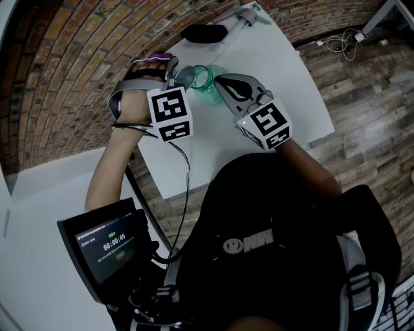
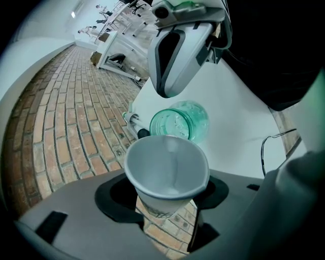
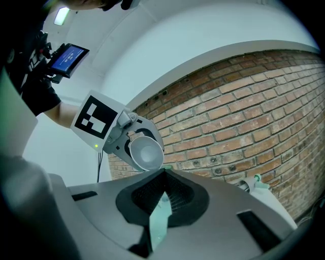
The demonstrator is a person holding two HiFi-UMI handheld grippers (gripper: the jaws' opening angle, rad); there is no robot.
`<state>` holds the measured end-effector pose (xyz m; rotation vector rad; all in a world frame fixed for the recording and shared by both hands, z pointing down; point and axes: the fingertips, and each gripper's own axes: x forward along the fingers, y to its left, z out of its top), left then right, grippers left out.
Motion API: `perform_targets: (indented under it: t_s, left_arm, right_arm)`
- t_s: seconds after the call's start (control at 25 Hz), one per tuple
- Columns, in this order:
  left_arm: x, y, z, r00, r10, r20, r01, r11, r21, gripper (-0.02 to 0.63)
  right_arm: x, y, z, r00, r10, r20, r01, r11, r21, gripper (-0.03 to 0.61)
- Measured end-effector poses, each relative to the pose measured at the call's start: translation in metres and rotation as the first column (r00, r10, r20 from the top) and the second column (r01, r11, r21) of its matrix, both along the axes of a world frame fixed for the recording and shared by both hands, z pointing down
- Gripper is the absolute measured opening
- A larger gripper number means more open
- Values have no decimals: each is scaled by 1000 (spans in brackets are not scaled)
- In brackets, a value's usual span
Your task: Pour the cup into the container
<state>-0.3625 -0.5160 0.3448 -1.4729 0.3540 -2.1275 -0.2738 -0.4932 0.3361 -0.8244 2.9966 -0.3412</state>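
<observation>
A white paper cup (image 2: 166, 165) sits squeezed between the jaws of my left gripper (image 2: 165, 203), which is shut on it. The cup (image 1: 183, 75) is tipped with its mouth toward a green glass jar (image 1: 208, 83) on the white table (image 1: 259, 77). Its inside shows only bare white. My right gripper (image 1: 220, 83) is at the jar's rim, its jaws almost together with a green sliver of the jar (image 3: 158, 223) pinched between them. From the right gripper view the cup's mouth (image 3: 146, 151) faces me, just above the jaws. The jar (image 2: 180, 121) lies just past the cup's lip.
A black object (image 1: 204, 32) and a white tool with a green tip (image 1: 249, 14) lie at the table's far end. Brick floor (image 1: 71, 71) runs along the left of the table. A small screen (image 1: 110, 242) hangs at the person's chest.
</observation>
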Motion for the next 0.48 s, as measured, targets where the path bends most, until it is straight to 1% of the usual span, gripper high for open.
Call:
perform_targets:
  t_s: [0.48]
  left_arm:
    - [3, -3, -1, 999, 29, 39, -30, 1000, 10, 287]
  right_arm:
    - [0, 0, -2, 1000, -7, -3, 7, 1000, 4, -5]
